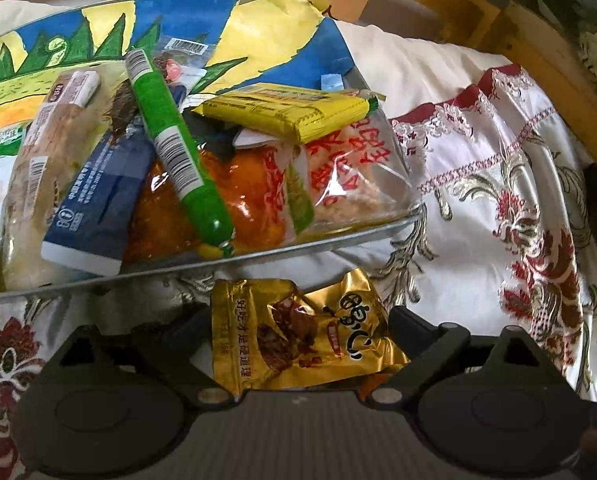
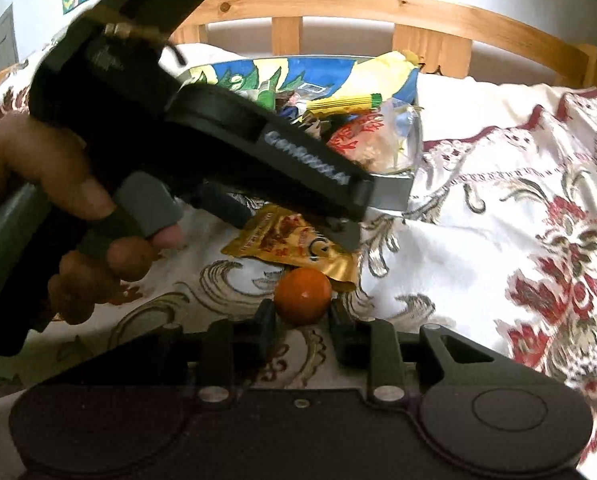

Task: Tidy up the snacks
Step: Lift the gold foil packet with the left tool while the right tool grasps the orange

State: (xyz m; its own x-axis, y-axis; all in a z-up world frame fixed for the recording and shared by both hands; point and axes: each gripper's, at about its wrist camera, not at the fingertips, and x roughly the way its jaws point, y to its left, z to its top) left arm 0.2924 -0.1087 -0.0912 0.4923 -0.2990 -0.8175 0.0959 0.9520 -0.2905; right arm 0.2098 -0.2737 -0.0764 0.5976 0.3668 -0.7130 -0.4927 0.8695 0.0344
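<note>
While the left gripper (image 1: 298, 334) hangs wide open over the gold snack packet (image 1: 304, 334), we have our first worry right at the near edge of the snack tin (image 1: 202, 268): nothing is pinched yet, the pads stand clear on either side of the foil, and a crinkled packet lying on soft cloth could slide or fold away when those jaws come in. On the other side of things, the right gripper (image 2: 302, 312) has its jaws drawn in close around the small orange ball-shaped snack (image 2: 303, 295), which sits just nearer to us than that packet, further out from the tin. Are the pads actually pressing it? From this wrist view we cannot quite tell; they look right at its sides, maybe touching. A round thing squeezed off-centre could squirt out and roll across the embroidered bedspread (image 2: 498, 208).

Look at the tin itself: heaped high, with the green tube (image 1: 178, 152) lying slantwise on top and the yellow packet (image 1: 286, 114) perched near the far-right rim. Dropping anything more on that pile could tip one over the edge. And the two tools are working very close together in front of the tin, so we could see them knock each other.
</note>
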